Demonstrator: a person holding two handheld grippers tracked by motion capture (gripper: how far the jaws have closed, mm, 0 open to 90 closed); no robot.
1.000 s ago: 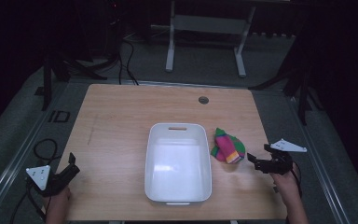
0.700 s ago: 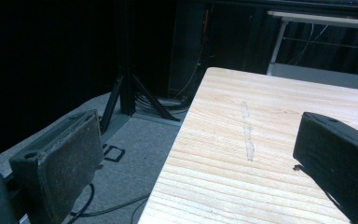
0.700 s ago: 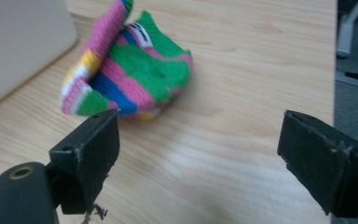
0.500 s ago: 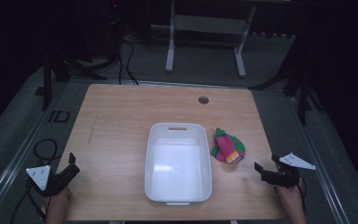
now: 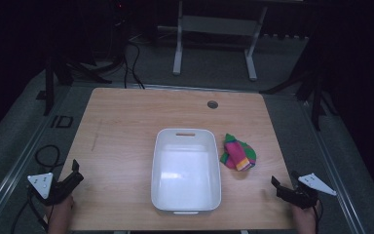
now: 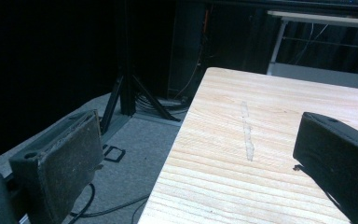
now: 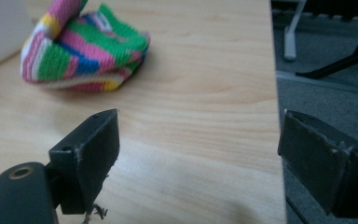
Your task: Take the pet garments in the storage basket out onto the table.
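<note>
Right gripper [image 5: 283,185] has drawn back from sock [image 5: 238,154]; jaws empty.

In the right gripper view, the striped knitted cloth [image 7: 81,49] ahead of the right tool [image 7: 198,154] is blurred, its top cut off by the frame edge; its kind is unclear.

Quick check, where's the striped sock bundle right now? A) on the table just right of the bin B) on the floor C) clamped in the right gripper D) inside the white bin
A: the striped sock bundle lies on the bare table beside the right wall of the white bin, and the right gripper sits open short of it, holding nothing.
</note>
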